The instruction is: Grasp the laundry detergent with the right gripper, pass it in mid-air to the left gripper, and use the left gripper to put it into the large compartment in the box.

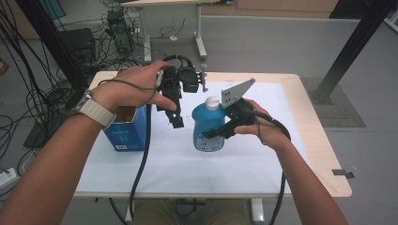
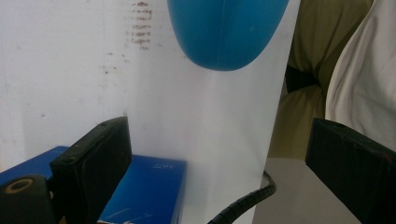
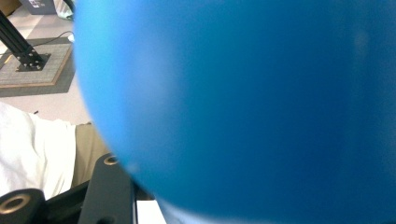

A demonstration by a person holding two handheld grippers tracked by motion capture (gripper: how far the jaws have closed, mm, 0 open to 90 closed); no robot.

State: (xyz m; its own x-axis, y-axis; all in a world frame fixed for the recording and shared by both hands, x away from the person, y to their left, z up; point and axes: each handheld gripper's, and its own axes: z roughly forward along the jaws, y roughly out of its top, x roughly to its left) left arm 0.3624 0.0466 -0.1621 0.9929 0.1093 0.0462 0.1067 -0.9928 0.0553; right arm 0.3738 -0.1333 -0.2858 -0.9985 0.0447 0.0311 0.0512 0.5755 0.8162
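Bottle clamped in right gripper | left gripper beside it, jaws apart, empty | blue box beyond left gripper | left gripper view adds cable.

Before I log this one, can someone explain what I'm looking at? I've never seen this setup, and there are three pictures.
No robot here: a person holds a hand-held two-jaw tool in each hand. The high view looks down on the table; the other two pictures come from cameras riding on the tools. The right gripper is clamped on a blue bottle with a white cap, which looms large in its own view. The left gripper hangs open above the white mat, holding nothing. A blue box stands at the left.
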